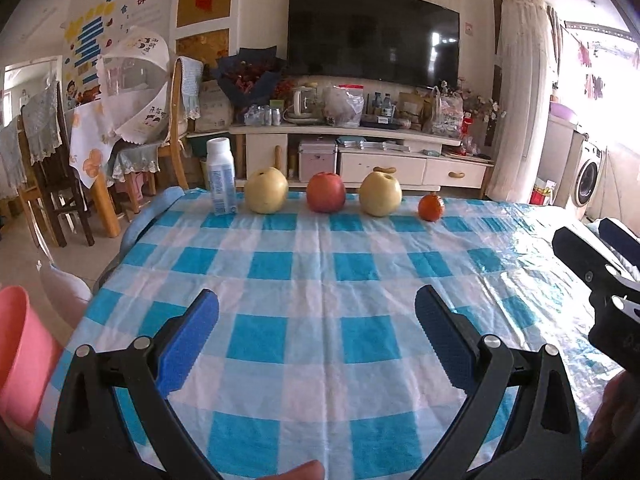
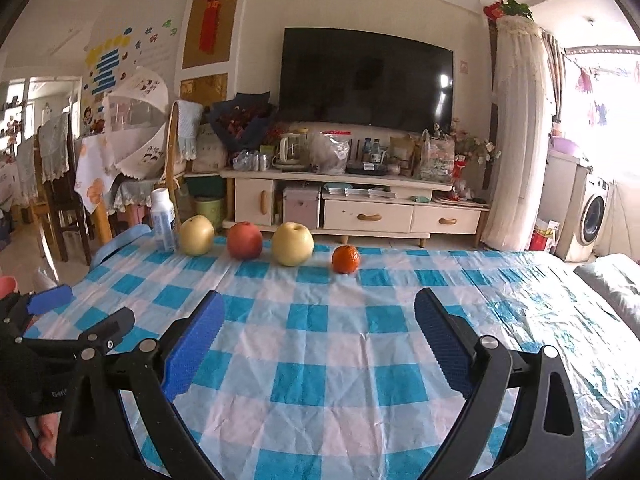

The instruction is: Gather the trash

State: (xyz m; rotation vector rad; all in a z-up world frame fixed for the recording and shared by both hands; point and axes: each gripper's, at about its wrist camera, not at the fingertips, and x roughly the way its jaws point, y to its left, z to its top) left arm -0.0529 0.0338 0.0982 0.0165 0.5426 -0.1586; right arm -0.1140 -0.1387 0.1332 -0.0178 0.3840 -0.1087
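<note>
A white plastic bottle [image 1: 220, 176] [image 2: 163, 219] stands upright at the far left edge of the blue-checked table [image 1: 320, 280] [image 2: 320, 340]. To its right sit a yellow pear [image 1: 266, 192] [image 2: 196, 235], a red apple [image 1: 326, 192] [image 2: 245, 240], a second yellow pear [image 1: 380, 194] [image 2: 293, 244] and a small orange [image 1: 431, 207] [image 2: 346, 259], all in a row. My left gripper [image 1: 318, 336] hovers open over the near table, well short of the row. My right gripper [image 2: 318, 338] is open too, empty, beside it.
A pink bin [image 1: 20, 356] stands off the table's left edge. Chairs [image 1: 52, 184] and a draped table lie to the left. A TV cabinet [image 1: 360, 152] is behind the table, a washing machine [image 1: 588, 178] at far right. A grey cushion [image 2: 616, 284] lies on the right.
</note>
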